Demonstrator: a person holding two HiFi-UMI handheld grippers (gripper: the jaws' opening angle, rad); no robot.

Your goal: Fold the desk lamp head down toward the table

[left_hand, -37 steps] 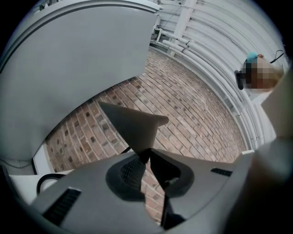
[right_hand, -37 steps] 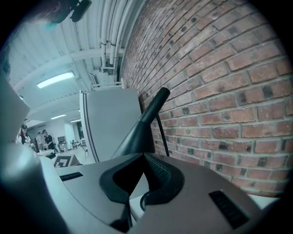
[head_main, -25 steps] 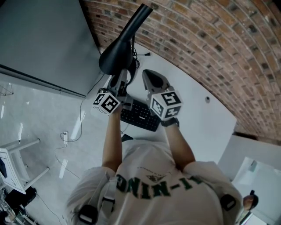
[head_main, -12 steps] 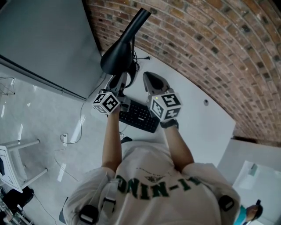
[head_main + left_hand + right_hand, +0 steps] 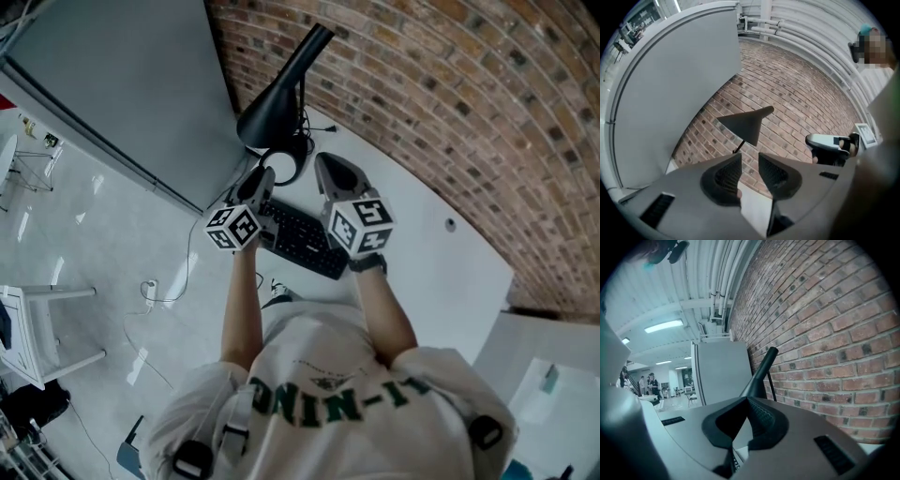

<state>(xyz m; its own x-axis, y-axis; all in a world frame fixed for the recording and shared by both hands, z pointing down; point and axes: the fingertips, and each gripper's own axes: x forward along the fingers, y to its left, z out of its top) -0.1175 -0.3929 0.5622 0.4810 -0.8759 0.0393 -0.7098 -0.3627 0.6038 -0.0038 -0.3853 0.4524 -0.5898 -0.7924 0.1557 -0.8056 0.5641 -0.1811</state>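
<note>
The black desk lamp stands at the table's far left corner. Its cone head [image 5: 270,114] tilts down to the left from a slanted arm [image 5: 312,49], above a ring base [image 5: 286,165]. My left gripper [image 5: 261,176] hovers just below the head, apart from it; its jaws are opening with nothing between them. In the left gripper view the lamp head [image 5: 744,126] hangs beyond the left gripper [image 5: 750,161], against the brick wall. My right gripper [image 5: 324,161] sits beside the base, shut and empty. In the right gripper view the lamp's arm [image 5: 761,371] rises past the right gripper [image 5: 747,401].
A black keyboard [image 5: 302,240] lies on the white table [image 5: 431,272] under both grippers. A brick wall [image 5: 450,103] runs behind the table and a grey panel [image 5: 122,84] stands at its left. A cable [image 5: 317,127] trails behind the lamp. My right gripper [image 5: 829,144] also shows in the left gripper view.
My left gripper has drawn back from under the lamp's cone and now stands apart from it. The right gripper has moved a little toward the lamp base.
</note>
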